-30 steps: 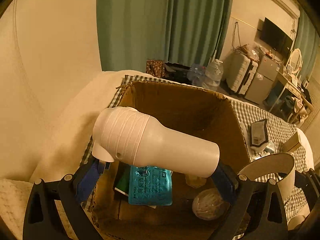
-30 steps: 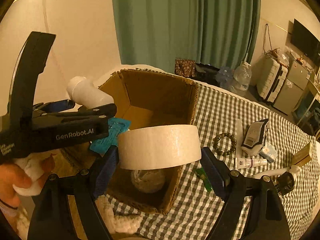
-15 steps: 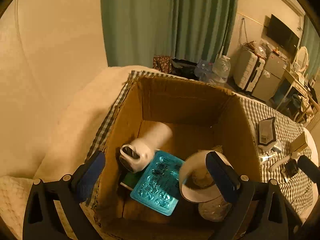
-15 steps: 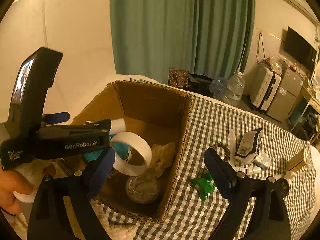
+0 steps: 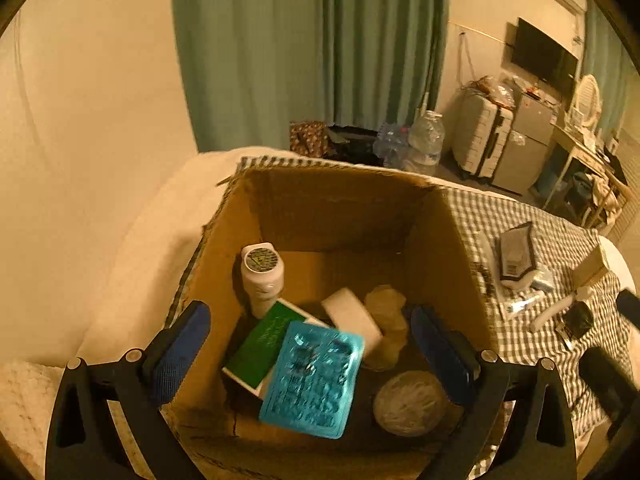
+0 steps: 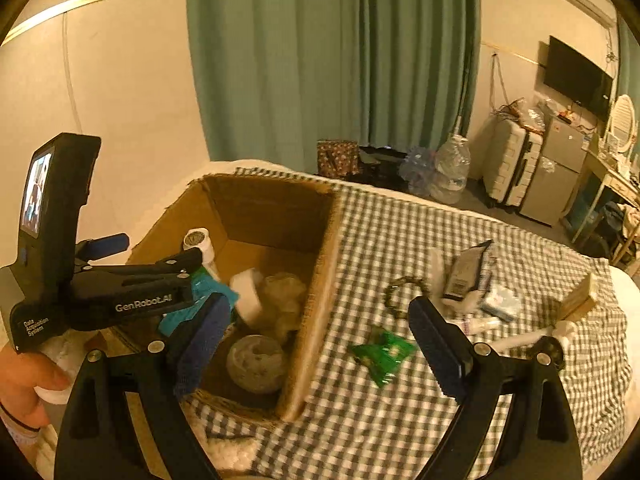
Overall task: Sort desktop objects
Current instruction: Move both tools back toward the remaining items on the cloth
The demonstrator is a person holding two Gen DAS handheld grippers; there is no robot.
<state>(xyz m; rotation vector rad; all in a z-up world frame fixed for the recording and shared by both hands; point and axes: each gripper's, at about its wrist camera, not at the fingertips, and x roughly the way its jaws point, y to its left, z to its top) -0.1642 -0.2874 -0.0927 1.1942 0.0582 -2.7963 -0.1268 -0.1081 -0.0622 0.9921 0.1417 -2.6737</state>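
1. Left gripper [image 5: 308, 344]: jaws spread wide, holding nothing, poised above the open cardboard box [image 5: 340, 204].
2. Right gripper [image 6: 320, 344]: jaws wide apart after just opening, nothing between them, over the box's right wall.
3. Box contents: white bottle [image 5: 262, 276] upright at the left wall; teal blister pack [image 5: 312, 380] overlapping a green carton [image 5: 260, 348]; white tape roll [image 5: 354, 318] beside them.
4. Checked cloth [image 6: 400, 240] on the bed: green packet [image 6: 384, 354] and bead bracelet [image 6: 404, 294] lying outside the box.
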